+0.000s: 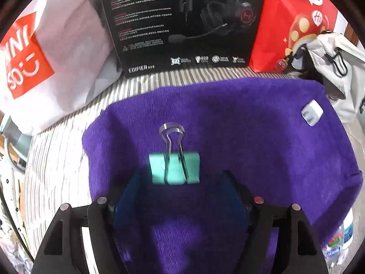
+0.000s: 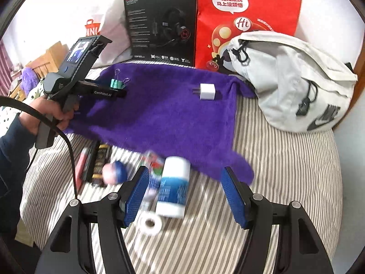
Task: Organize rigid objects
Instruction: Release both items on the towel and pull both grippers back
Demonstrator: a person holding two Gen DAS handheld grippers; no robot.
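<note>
A teal binder clip (image 1: 174, 169) with silver handles lies on the purple towel (image 1: 251, 148). Its body sits between the tips of my left gripper (image 1: 183, 173), which is open, with a gap on the right side. A white charger plug (image 1: 312, 112) rests near the towel's far right corner. In the right wrist view, a hand holds the left gripper (image 2: 123, 92) at the clip (image 2: 117, 83). My right gripper (image 2: 186, 182) is open over a blurred white and blue bottle (image 2: 174, 187), which lies closer to the left pad (image 2: 136, 196). The charger plug (image 2: 207, 91) lies far beyond it.
On the striped sheet (image 2: 285, 171) lie a tape roll (image 2: 149, 222), a pink and blue ball (image 2: 114, 172), a black battery tray (image 2: 98, 164) and a small carton (image 2: 155, 166). Behind the towel stand a black headset box (image 2: 162, 25), a red bag (image 2: 246, 22) and a white backpack (image 2: 285, 80).
</note>
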